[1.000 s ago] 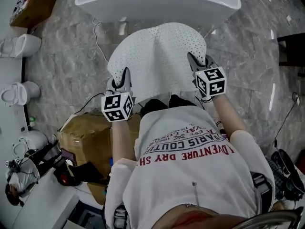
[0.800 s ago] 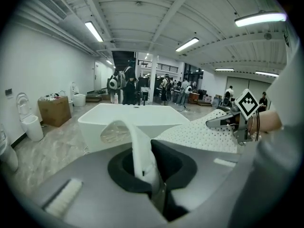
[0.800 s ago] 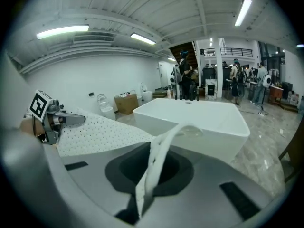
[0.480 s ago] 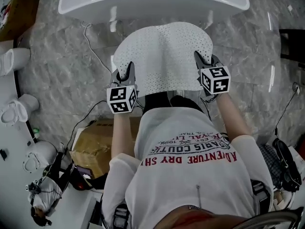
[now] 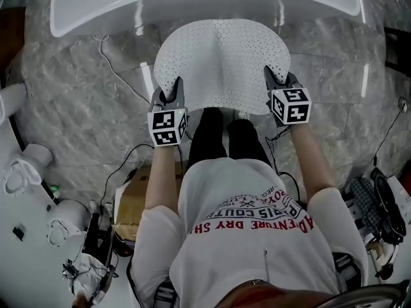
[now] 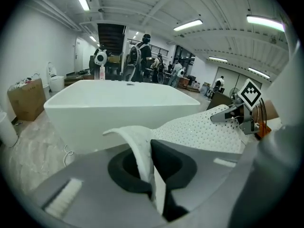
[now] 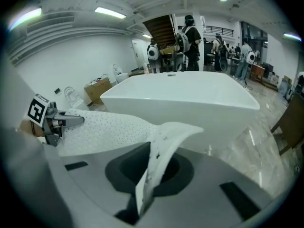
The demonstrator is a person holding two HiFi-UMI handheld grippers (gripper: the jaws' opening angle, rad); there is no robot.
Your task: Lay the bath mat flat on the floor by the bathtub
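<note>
Person stands facing the bathtub (image 5: 192, 5) at 12 o'clock, both arms stretched forward and down, forearms roughly parallel, marker cubes facing up. Left claw (image 5: 172, 90) is pressed together on the near-left corner of the bath mat (image 5: 221, 59), about 8 o'clock on the mat. Its own view shows the white edge squeezed between the jaws and curling up over them. Right claw (image 5: 274, 79) is likewise pinching the near-right corner, about 4 o'clock on the mat, with a flap sticking up past its jaws.

The mat is white, dotted and rounded at the far end. It hangs spread between the two claws, over the marble floor (image 5: 77, 108), its far edge toward the tub at 12. Can't tell whether that far edge touches the floor. A thin cable (image 5: 119, 76) lies on the floor at 10 o'clock of the mat.

Versus a second ago: the tub now fills more of the top of the head view, and the arms reach further out. The mat sits closer to the tub and looks flatter, with less droop. The cardboard box (image 5: 131, 204) has slid toward 7 o'clock. Both claws still grip the same corners.
</note>
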